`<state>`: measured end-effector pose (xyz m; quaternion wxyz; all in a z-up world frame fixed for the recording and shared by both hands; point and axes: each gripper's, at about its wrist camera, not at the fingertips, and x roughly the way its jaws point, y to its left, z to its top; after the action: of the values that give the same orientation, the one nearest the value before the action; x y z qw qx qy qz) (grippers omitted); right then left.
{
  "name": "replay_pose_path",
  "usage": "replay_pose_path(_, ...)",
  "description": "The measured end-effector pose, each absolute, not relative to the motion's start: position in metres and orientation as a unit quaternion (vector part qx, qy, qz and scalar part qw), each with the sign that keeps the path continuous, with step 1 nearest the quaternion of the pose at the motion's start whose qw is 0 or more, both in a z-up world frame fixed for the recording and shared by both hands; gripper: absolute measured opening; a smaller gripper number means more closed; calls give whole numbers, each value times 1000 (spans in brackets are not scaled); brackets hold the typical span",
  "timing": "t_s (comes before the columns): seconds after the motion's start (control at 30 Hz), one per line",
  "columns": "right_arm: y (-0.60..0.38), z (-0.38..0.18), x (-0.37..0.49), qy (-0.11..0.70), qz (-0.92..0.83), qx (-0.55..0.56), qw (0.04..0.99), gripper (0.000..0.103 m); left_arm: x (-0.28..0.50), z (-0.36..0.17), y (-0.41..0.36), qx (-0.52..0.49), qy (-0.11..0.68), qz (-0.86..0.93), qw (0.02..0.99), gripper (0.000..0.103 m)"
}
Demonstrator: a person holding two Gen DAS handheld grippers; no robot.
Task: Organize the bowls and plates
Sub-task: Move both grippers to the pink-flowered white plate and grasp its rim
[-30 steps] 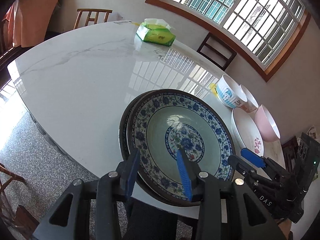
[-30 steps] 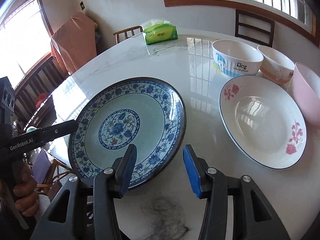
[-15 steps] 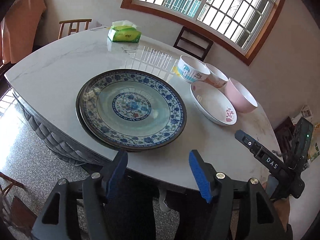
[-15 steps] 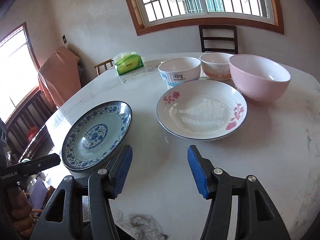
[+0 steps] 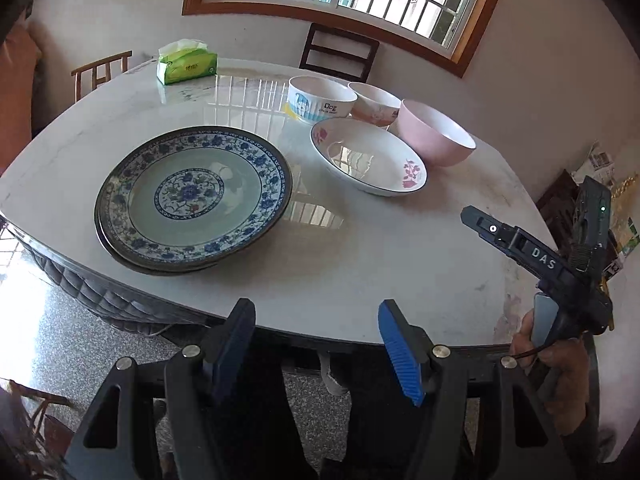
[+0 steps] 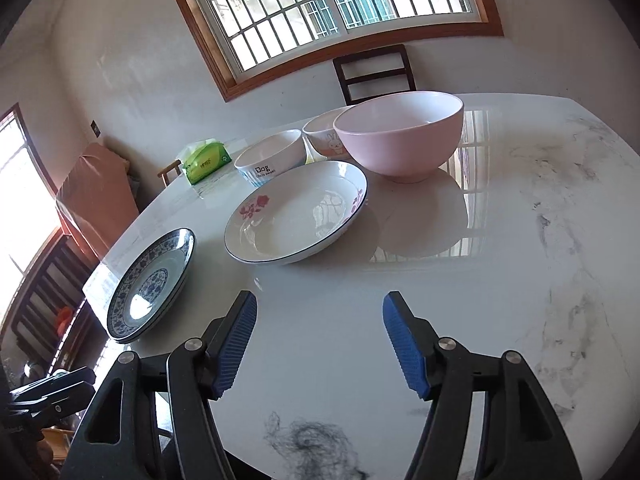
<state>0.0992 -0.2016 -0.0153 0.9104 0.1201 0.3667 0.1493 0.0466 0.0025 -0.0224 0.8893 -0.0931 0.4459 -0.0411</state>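
Big white marble-look round table (image 5: pixel 360 248) carrying everything. Progress, judged from layout: roughly one step in. Two blue-and-white floral ceramic plates (image 5: pixel 194 198) already nested as one stack at near left edge of table, top one sitting slightly offset, dark rim of lower one showing on left. Left to do: white shallow plate with pink flower print and thin dark rim (image 5: pixel 368 156) lying alone mid-table, right of stack and clearly apart from it; three bowls unstacked behind it. Plain pink bowl (image 5: pixel 438 132), largest, far right, just beside flowered plate. White bowl with blue cartoon and "Dog" lettering (image 5: pixel 322 100) far centre, touching or nearly touching small cream bowl with rabbit print (image 6: pixel 328 136) between the other two; cannot tell contact for sure. All bowls upright, empty, glossy; likely slippery on rim grips. Probable remaining order: flowered plate onto stack or set aside, then small bowls nested into pink one. Green tissue pack (image 5: pixel 187 62) far left, not part of job. Dark hair-like clump (image 6: pixel 308 444) on near table edge in right view. Left gripper (image 5: pixel 316 352) jaws wide apart, empty, hanging off near table edge. Right gripper (image 6: pixel 320 344) jaws opening, nothing between them, over bare tabletop, flowered plate straight ahead.
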Motion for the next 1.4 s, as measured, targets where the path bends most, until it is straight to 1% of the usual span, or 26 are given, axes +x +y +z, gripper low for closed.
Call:
replay_pose_path(0.03,-203,-16,102,370,153,125,908,65,59,-21,1,-82,450,-31,889,66)
replay_pose_path(0.1,-208,-15,106,370,162,143,903,65,86,-19,2,-90,460,-44,882,66)
replay_pose_path(0.3,-210,-1,132,366,181,149,900,65,159,2,3,-79,420,-76,901,66)
replay_pose_path(0.43,-211,4,153,364,174,146,903,65,213,-3,8,-101,436,-94,889,66)
replay_pose_path(0.67,-212,-9,188,393,164,154,891,65,279,-21,10,-106,478,-102,866,66)
replay_pose_path(0.83,-217,-18,205,405,160,173,884,65,305,-43,25,-177,505,-124,836,66)
replay_pose_path(1.1,-218,-29,222,418,151,179,877,64,318,-59,16,-154,525,-105,831,65)
replay_pose_path(1.27,-216,-34,229,426,149,174,875,57,321,-72,14,-154,538,-108,822,65)
replay_pose_path(1.4,-214,-39,233,432,146,174,873,54,322,-76,9,-147,545,-100,819,65)
